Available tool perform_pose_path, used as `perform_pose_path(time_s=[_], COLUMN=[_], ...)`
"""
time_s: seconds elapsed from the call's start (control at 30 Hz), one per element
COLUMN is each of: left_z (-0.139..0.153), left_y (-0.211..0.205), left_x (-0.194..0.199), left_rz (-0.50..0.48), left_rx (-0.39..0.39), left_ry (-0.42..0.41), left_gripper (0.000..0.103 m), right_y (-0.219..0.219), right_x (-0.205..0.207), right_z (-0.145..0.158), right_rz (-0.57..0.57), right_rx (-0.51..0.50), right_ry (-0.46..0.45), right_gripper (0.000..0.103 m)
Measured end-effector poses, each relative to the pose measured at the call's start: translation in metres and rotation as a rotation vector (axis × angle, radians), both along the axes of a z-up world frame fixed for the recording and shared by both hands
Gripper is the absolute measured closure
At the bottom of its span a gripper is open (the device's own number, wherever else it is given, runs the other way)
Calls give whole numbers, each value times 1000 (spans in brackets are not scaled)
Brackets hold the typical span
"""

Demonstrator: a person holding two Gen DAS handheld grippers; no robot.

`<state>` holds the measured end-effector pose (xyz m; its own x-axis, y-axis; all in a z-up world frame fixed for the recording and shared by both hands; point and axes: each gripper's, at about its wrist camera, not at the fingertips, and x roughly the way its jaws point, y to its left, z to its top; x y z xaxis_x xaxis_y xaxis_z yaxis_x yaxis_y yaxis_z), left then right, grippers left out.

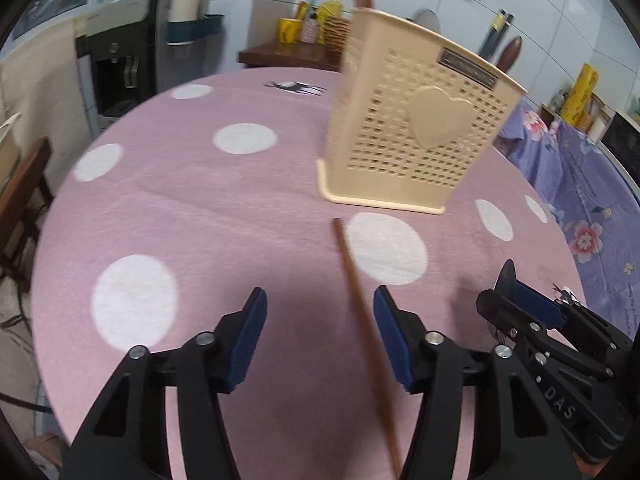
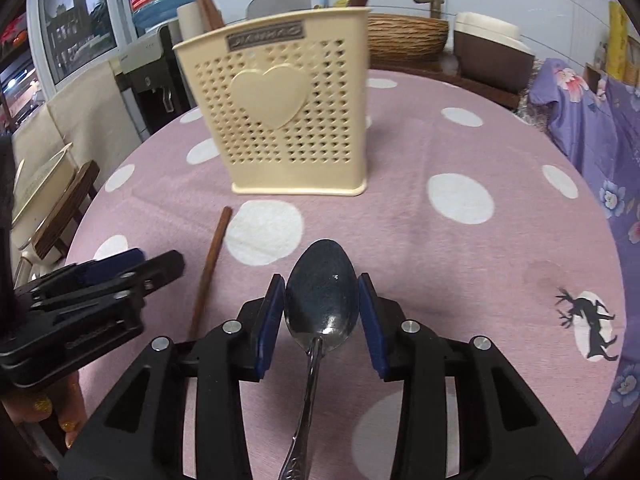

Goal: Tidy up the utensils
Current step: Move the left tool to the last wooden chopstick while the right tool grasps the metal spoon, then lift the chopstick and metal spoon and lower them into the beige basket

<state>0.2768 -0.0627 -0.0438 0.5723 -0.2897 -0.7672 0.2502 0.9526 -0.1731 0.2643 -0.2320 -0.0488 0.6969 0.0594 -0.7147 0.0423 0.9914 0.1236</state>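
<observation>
A pink, white-dotted surface (image 2: 400,216) fills both wrist views, and the cream holder (image 2: 288,120) stands upright at upper centre of the right view — perforated, with a raised heart on its face and a couple of brown handles rising from its top. It sits on a flared base, but it looks light; a utensil pushed against its rim rather than down into it could tip it or slide it over the cloth.

The right tool (image 2: 321,320), low in that same frame, has its blue pads closed against the two edges of a spoon (image 2: 320,300) bowl, the dull metal bowl pointing toward the holder and the patterned handle running back beneath the camera. Smooth, curved metal pinched only at the edges looks a poor hold — the spoon may well twist or squirt out while carried, or enter the holder bowl first.

The left tool (image 1: 320,340), bottom centre of the left view, stands about half open with a thin brown chopstick (image 1: 360,312) lying between its pads, nearer the right one, apparently not yet pinched. Closing off-centre could roll the stick away. The two tools work close together at the lower frames, so a bump is possible.
</observation>
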Motion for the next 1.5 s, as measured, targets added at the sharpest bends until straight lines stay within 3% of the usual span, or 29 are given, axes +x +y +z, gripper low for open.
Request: perform_pose_path(time_s=[0.13,0.27,0.4,0.53,0.67,0.87,1.13,1.33,1.5], left_z=[-9,-16,-17,-16,-12,32,95,114,117], left_y=[-25,-35,-38,-38,-33,-18,-3,9,11], left_x=[13,21,24,24,24,5,-25,-31,-32], left_rz=[-39,-33,-20,-12,-5,7,11,33,28], left_rx=[61,106,137,133,82,-16,-88,-111,-127], left_ry=[24,20,5,1,6,-96,-282,-353,-362], left_gripper=[68,75,93,94,94,95,95,95,95], right_y=[-8,-12,-14,-13,-16,-21,-15,-7,-3], right_x=[-5,-7,-7,-7,-9,-15,-27,-32,-31], right_z=[2,1,0,-1,3,25,62,78,82], right_rz=[-18,-24,-27,-26,-20,19,71,91,108], right_rx=[8,12,16,16,33,103,101,73,68], right_ry=[-4,-1,-2,-5,-24,-93,-170,-198,-195], right_gripper=[65,65,65,65,65,65,65,65,65])
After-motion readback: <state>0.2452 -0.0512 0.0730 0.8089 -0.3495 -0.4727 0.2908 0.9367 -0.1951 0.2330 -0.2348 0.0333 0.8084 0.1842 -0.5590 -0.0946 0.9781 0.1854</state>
